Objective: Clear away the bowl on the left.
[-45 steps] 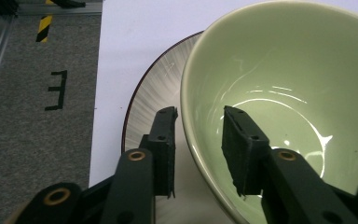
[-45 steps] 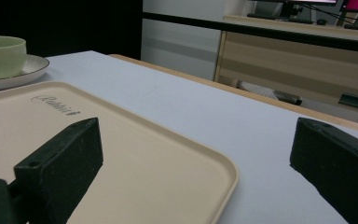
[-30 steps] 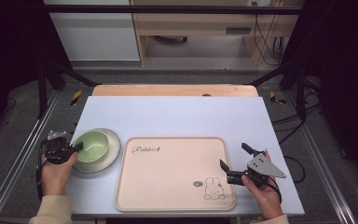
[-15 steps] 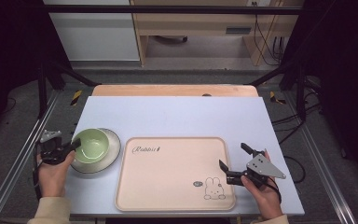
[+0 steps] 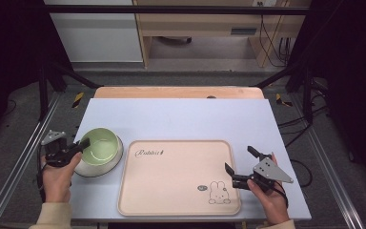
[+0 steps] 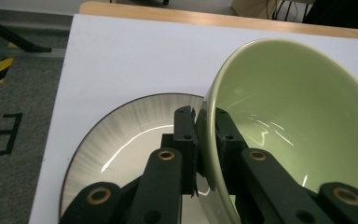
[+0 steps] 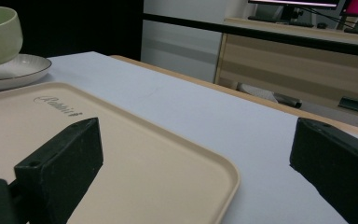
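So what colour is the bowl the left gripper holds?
Pale green bowl, clearest in the left gripper view.

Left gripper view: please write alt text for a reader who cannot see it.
The left tongs are shut on the rim of a green bowl, one jaw outside the wall and one inside. The bowl is tilted over a white, dark-rimmed plate, which lies on a white table.

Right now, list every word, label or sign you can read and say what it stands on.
"Rabbit": cursive script on the beige tray, at its upper left corner, also readable in the right gripper view.
Small round mark beside the tray's rabbit drawing: too small to read.
Black mark on the floor left of the table, shaped like an "E".
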The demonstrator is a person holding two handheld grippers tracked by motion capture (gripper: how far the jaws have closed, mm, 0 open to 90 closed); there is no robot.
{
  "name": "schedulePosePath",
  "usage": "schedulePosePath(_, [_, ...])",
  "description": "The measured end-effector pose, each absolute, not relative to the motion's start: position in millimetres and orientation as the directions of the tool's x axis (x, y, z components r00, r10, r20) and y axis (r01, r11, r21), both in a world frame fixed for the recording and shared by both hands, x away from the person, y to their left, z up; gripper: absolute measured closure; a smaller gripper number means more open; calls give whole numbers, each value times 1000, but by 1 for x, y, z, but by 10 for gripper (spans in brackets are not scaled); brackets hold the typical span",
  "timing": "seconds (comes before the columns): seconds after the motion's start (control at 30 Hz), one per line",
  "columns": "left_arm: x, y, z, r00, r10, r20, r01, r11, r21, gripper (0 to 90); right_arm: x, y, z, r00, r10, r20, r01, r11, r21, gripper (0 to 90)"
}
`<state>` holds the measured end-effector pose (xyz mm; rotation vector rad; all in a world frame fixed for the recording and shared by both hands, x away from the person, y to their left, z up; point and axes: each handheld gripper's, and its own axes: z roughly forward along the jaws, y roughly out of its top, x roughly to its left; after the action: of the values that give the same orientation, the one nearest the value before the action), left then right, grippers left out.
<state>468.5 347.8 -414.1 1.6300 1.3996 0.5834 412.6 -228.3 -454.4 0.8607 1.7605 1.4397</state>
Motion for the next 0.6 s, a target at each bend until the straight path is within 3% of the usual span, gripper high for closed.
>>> schedulePosePath(0.6, [467, 322, -420, 309, 929, -205, 535, 8, 845, 826, 412, -236, -451, -497, 863, -85, 53, 128, 990, 20])
